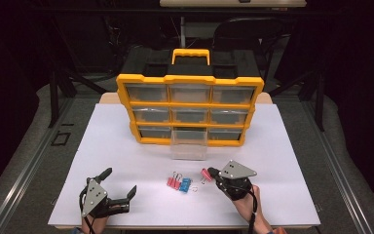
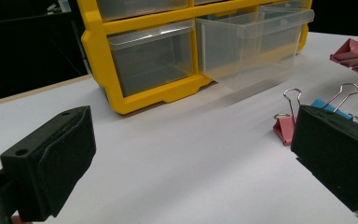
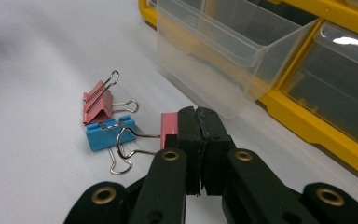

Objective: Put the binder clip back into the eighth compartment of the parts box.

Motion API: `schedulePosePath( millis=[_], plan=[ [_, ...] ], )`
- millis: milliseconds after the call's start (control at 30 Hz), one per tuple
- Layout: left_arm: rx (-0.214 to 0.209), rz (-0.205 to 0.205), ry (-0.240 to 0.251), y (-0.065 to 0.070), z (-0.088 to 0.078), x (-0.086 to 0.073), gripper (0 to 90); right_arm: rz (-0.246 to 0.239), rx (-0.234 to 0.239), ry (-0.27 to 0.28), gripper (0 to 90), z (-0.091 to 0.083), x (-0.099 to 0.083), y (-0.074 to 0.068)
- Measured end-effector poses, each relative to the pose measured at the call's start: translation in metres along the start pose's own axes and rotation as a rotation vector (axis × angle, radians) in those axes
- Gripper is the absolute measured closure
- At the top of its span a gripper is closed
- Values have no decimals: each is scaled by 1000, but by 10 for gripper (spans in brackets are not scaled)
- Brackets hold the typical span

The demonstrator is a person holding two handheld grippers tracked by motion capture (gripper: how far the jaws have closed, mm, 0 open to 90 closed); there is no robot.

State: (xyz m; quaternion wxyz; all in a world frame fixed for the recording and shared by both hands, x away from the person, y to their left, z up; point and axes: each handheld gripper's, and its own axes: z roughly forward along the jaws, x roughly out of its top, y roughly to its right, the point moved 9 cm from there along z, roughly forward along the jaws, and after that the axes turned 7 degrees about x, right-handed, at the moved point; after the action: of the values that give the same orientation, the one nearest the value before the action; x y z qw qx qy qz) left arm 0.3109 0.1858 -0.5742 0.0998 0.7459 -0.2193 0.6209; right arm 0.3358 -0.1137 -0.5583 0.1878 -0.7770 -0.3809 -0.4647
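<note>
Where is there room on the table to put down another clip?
The white table lies bare right of the pulled-out drawer, and again left of it, between the yellow organizer and the left gripper. The middle front is crowded: clips beside the right gripper.

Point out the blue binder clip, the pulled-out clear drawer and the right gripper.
blue binder clip (image 3: 103, 135), right gripper view, on its blue body.
pulled-out clear drawer (image 1: 189, 150), high view, on its front wall.
right gripper (image 3: 199, 122), right gripper view, at the closed jaw tips.
</note>
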Motion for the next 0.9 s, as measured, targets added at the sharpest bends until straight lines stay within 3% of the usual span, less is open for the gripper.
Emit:
schedulePosePath(
  millis=[900],
  plan=[
    [-2, 5, -2, 0, 0, 0, 0, 31, -47, 12, 887, -9, 7, 28]
  ],
)
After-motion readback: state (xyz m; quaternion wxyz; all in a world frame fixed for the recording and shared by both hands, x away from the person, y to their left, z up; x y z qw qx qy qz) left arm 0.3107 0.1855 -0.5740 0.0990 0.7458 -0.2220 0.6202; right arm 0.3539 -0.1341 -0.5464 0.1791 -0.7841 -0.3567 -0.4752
